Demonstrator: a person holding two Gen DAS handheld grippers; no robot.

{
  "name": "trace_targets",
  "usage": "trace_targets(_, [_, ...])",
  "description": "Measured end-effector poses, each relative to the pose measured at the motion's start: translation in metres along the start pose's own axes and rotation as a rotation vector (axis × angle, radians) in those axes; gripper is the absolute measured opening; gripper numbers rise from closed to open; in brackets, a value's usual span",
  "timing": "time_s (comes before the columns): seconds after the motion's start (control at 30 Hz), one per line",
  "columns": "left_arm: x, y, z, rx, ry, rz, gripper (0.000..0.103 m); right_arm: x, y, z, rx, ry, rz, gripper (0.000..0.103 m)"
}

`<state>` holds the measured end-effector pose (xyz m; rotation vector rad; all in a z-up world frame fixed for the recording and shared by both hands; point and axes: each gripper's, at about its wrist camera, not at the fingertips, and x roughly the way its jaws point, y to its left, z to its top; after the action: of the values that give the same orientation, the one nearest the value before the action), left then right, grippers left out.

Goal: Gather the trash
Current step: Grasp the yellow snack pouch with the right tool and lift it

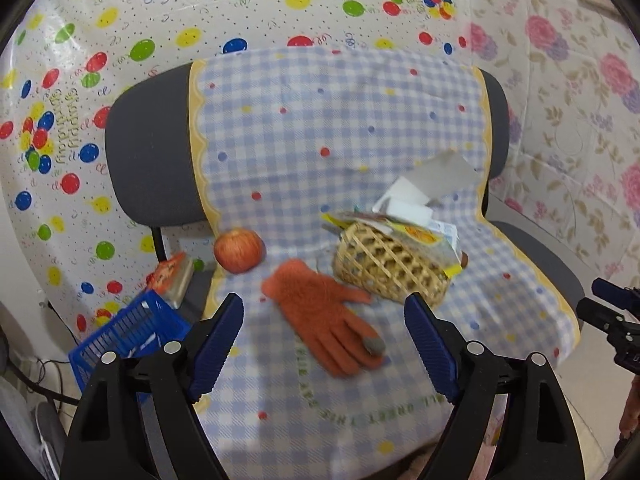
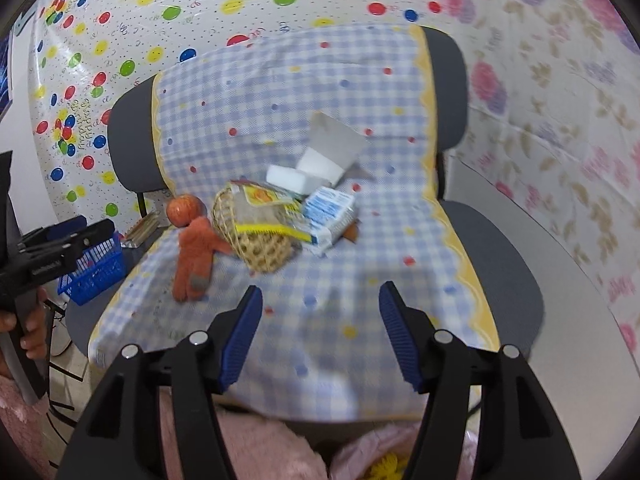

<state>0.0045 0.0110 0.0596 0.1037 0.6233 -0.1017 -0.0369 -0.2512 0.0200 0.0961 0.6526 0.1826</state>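
Both grippers hang wide open and empty over a chair draped in a checked cloth (image 1: 320, 128): the left gripper (image 1: 324, 344) above the orange glove (image 1: 324, 312), the right gripper (image 2: 320, 332) above bare cloth in front of the wicker basket (image 2: 256, 236). The trash, a heap of wrappers and packets (image 2: 276, 208) with white foam blocks (image 2: 296, 176) and a grey card (image 2: 336, 144), is piled in and just behind the basket, so collection looks largely done, though nothing is held at this moment. A blue-and-white packet (image 2: 332, 216) leans against the basket's side, apparently half out; the likely next move is to close on it and push it in, approaching from the open cloth without tipping the basket.

Beside the basket lie the glove, touching it, and beyond the glove an apple (image 1: 239, 250), neither obviously trash. The left wrist view alone shows a printed packet (image 1: 174, 276) off the cloth's edge, past the apple, above a blue crate (image 1: 128, 332). The right wrist view alone shows the blue-and-white packet clearly, and the person's hand (image 2: 30, 332) gripping the left tool.
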Motion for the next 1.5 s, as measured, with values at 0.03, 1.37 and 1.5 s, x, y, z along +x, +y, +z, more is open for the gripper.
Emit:
trace_targets(0.03, [0.003, 0.002, 0.005, 0.002, -0.003, 0.005, 0.083, 0.006, 0.0, 0.006, -0.003, -0.002, 0.008, 0.06])
trace_targets(1.37, [0.074, 0.033, 0.017, -0.052, 0.083, 0.059, 0.083, 0.141, 0.048, 0.086, -0.036, 0.058, 0.272, 0.003])
trace_targets(1.5, [0.064, 0.035, 0.017, -0.057, 0.076, 0.06, 0.083, 0.085, 0.052, 0.103, -0.071, -0.091, 0.253, 0.003])
